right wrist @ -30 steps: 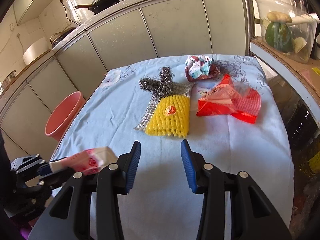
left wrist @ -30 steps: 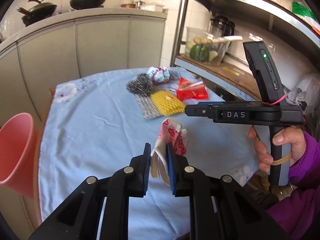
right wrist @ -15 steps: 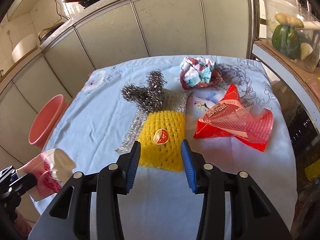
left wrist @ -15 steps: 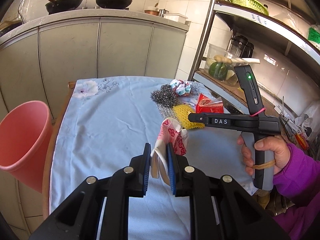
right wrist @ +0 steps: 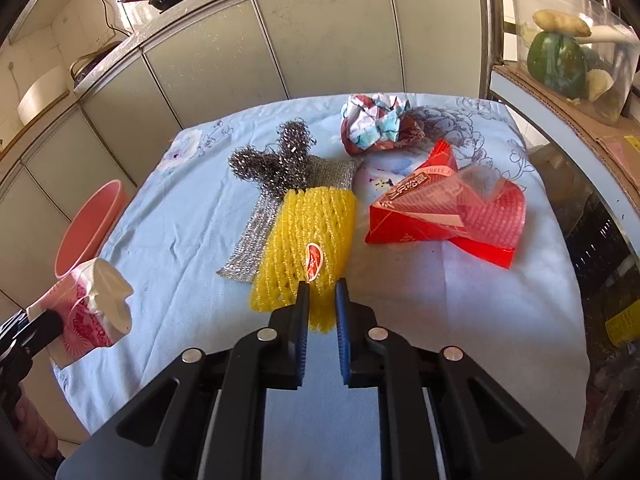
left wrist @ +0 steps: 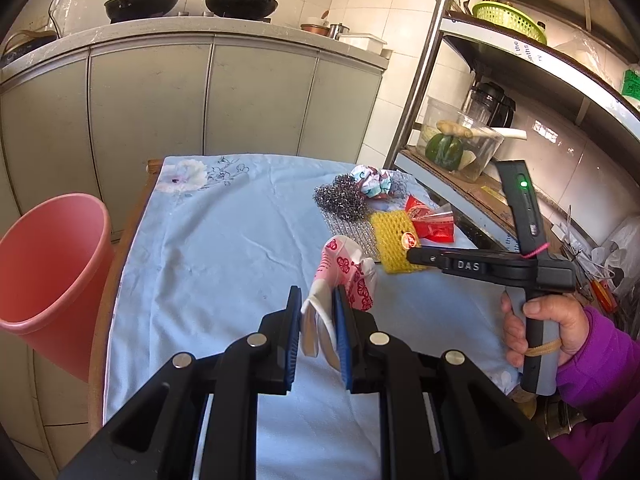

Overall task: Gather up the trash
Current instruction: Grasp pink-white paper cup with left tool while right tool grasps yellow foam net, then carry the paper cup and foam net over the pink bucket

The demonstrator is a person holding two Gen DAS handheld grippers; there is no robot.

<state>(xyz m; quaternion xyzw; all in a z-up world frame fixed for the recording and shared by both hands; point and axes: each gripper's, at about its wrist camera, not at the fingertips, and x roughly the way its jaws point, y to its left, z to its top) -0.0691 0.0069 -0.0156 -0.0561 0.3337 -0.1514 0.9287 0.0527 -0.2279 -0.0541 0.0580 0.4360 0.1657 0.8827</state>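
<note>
Right wrist: tongs [right wrist: 321, 292] closing on yellow net [right wrist: 306, 236]

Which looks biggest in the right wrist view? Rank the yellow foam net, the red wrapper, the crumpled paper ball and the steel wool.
1. Yellow foam net and red wrapper: about alike, and the net lies nearer the camera, so no ranking.
2. Steel wool and crumpled paper ball: about alike, both farther back.

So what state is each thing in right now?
Left gripper: shut on the crushed paper cup.
Right gripper: jaws just closing, pinching the yellow foam net.
Pink bin: open, upright.
Red wrapper: crumpled, lying on the tablecloth.
</note>
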